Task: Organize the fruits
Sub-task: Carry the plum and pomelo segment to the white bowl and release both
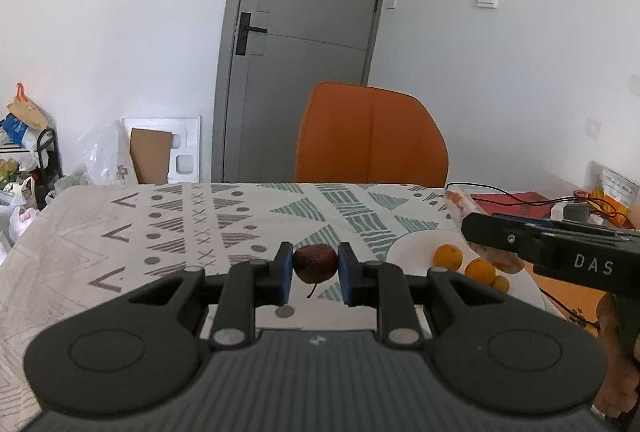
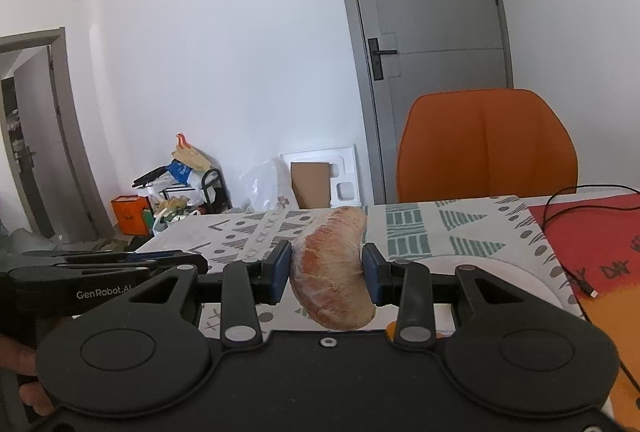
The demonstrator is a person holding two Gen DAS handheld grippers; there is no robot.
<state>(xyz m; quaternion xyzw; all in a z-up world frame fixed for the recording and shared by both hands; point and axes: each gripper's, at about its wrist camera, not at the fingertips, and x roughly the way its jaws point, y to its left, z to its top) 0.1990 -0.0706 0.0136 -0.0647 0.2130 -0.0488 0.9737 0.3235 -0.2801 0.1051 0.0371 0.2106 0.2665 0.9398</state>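
My left gripper [image 1: 315, 274] is shut on a small dark red fruit [image 1: 315, 263] with its stem hanging down, held above the patterned tablecloth [image 1: 160, 228]. My right gripper [image 2: 327, 274] is shut on a large peeled pomelo segment [image 2: 330, 268], pale orange and wrapped in film, held above a white plate [image 2: 516, 272]. In the left wrist view the right gripper's black body [image 1: 560, 256] sits at the right with the segment [image 1: 468, 216] over the white plate [image 1: 412, 248], which holds two oranges [image 1: 448, 256] and a small yellow fruit [image 1: 500, 283].
An orange chair [image 1: 372, 135] stands behind the table's far edge. A red mat [image 2: 592, 244] with a black cable [image 2: 568, 199] lies at the right. Snack bags [image 1: 612, 187] sit far right. Clutter and boxes stand by the wall at left.
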